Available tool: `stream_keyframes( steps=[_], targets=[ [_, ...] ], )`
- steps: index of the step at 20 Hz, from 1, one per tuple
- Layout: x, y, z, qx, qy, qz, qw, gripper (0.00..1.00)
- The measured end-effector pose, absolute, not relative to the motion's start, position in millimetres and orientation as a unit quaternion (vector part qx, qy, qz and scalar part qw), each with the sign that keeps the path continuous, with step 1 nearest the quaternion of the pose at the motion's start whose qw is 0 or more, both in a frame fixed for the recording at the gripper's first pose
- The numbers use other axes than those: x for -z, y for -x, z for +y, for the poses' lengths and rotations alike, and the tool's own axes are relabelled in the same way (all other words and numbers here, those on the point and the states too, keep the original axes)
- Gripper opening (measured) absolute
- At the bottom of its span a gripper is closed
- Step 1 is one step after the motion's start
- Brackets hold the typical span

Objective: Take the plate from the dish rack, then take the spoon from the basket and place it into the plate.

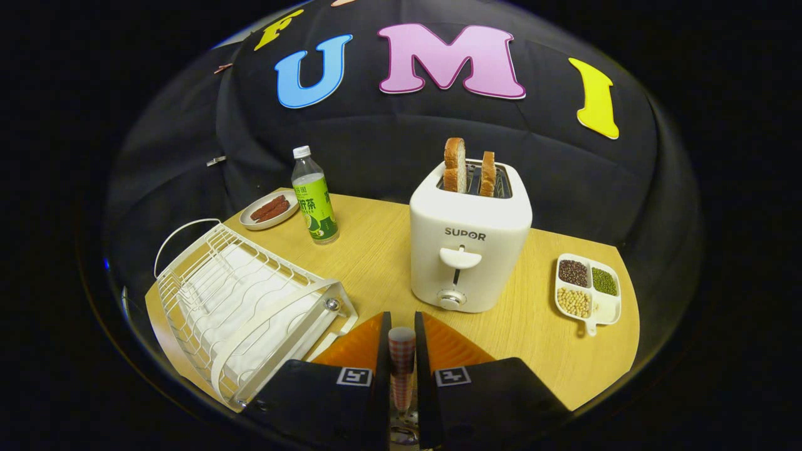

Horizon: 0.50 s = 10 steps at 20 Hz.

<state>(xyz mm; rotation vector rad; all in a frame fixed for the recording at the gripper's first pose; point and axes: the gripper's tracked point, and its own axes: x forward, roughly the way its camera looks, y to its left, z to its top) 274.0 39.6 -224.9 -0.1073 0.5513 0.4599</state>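
Note:
My gripper is shut on a spoon with a red checked handle. The handle stands upright between the two fingers, and its metal end shows low down near the gripper's body. A white wire dish rack lies on the wooden table just left of the fingers, and I see bare wires in its slots. A small grey plate holding brown sausages sits beyond the rack at the table's far left corner.
A white toaster with two bread slices stands just ahead of the fingers. A green-labelled bottle is beyond the rack. A white divided dish of beans and grains lies to the right near the table edge.

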Motion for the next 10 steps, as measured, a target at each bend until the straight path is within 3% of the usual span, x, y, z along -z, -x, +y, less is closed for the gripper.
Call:
stream_keyframes(
  steps=[10],
  targets=[
    [151.1,-270.3,25.5,-0.232,0.024,0.227,0.946,0.15]
  ],
)
